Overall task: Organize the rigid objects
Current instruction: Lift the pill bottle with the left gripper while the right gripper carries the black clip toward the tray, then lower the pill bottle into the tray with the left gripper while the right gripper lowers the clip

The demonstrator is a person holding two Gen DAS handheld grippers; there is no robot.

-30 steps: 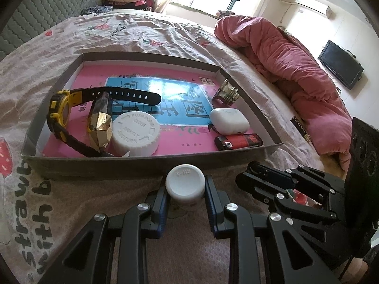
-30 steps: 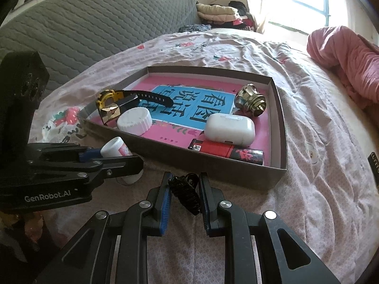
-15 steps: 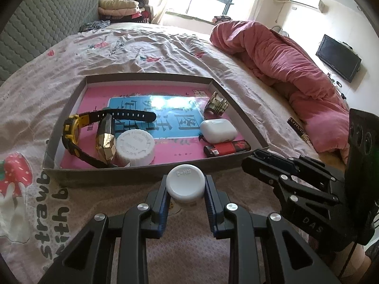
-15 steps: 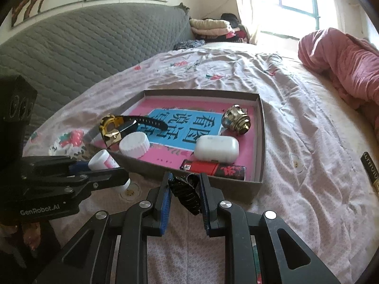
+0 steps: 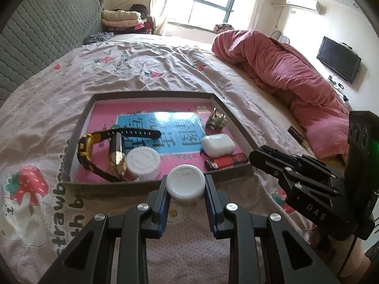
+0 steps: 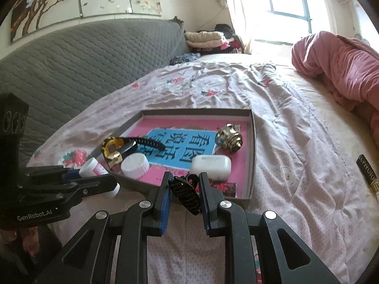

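Left tongs (image 5: 185, 187) clamped on a small white bottle (image 5: 185, 181), cap up, low centre of frame. Right tongs (image 6: 183, 190) clamped on a black hair clip (image 6: 186, 193), long axis slanting toward lower right. The tray (image 5: 151, 94) lies straight ahead of both, its near wall just beyond the tips. Judged: left tongs nearer the open patch beside the white cap (image 5: 142, 159).
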